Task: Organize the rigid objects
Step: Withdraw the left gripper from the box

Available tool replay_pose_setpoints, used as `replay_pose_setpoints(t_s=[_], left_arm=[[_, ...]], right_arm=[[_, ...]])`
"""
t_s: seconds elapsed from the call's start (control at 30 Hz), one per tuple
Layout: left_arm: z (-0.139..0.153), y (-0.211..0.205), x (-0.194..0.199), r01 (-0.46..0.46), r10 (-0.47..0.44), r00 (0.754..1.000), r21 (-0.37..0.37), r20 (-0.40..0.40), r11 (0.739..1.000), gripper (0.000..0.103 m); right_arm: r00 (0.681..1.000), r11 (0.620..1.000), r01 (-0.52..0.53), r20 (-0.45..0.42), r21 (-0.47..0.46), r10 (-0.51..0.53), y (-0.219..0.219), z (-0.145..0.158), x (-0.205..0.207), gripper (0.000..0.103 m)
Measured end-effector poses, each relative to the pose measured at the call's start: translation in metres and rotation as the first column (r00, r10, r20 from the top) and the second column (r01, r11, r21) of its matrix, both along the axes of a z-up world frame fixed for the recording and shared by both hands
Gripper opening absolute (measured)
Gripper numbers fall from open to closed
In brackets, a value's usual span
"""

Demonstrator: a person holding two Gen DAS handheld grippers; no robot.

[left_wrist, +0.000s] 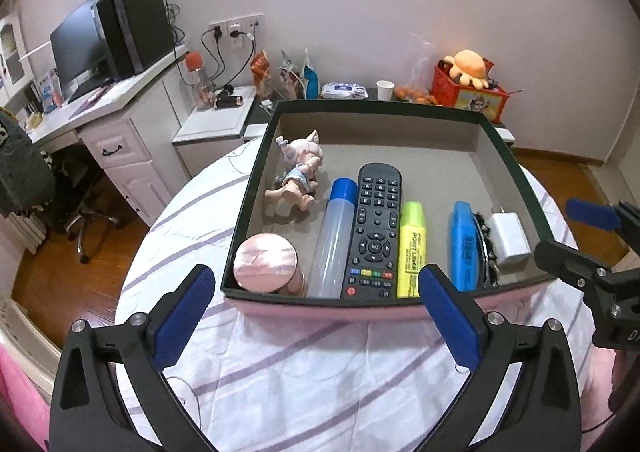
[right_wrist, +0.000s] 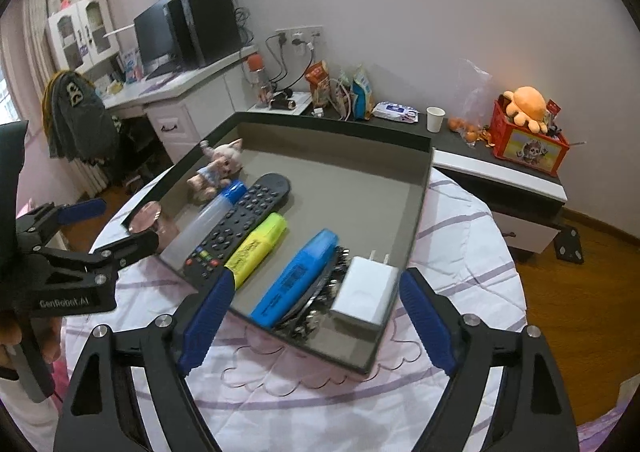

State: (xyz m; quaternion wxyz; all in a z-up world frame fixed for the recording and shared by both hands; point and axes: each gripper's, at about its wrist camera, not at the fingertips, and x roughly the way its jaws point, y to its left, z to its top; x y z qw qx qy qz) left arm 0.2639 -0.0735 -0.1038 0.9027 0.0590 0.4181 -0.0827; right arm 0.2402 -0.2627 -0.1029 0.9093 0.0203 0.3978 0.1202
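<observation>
So the box is a shallow square tray with a dark rim, grey inside and a pink outer side, sitting on a round table covered by a white cloth with purple stripes. Lined up along its near edge: a pink round-lidded jar in the left corner, a clear tube with a blue cap, a black remote, a yellow highlighter, a blue highlighter lying against something dark and spiky I can't make out, and a white charger plug. A little pig-like doll lies further back on the left.

The left gripper hangs over the cloth just in front of the box, jaws spread wide with nothing between them. The right gripper sits at the box's near right corner, also spread wide and empty, with the charger and blue highlighter showing between its blue pads, not touched.

Behind the table there's a low cabinet with snack bags, a paper cup and a red toy box.
</observation>
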Motion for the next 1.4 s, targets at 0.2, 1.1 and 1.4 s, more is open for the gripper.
replay_pose_setpoints(t_s=[0.2, 1.1, 1.4], left_arm=[[0.012, 0.008, -0.007, 0.002, -0.002, 1.000, -0.025, 0.014, 1.000, 0.103], [0.045, 0.007, -0.026, 0.035, -0.031, 0.999, -0.088, 0.044, 0.996, 0.103], [0.064, 0.005, -0.049, 0.029, -0.022, 0.994, -0.067, 0.106, 0.997, 0.103]], right_arm=[[1.000, 0.999, -0.017, 0.010, -0.038, 0.018, 0.017, 0.018, -0.005, 0.103], [0.999, 0.996, 0.050, -0.006, -0.077, -0.051, 0.031, 0.042, -0.023, 0.103], [0.998, 0.995, 0.066, 0.029, -0.078, -0.064, 0.029, 0.056, -0.042, 0.103]])
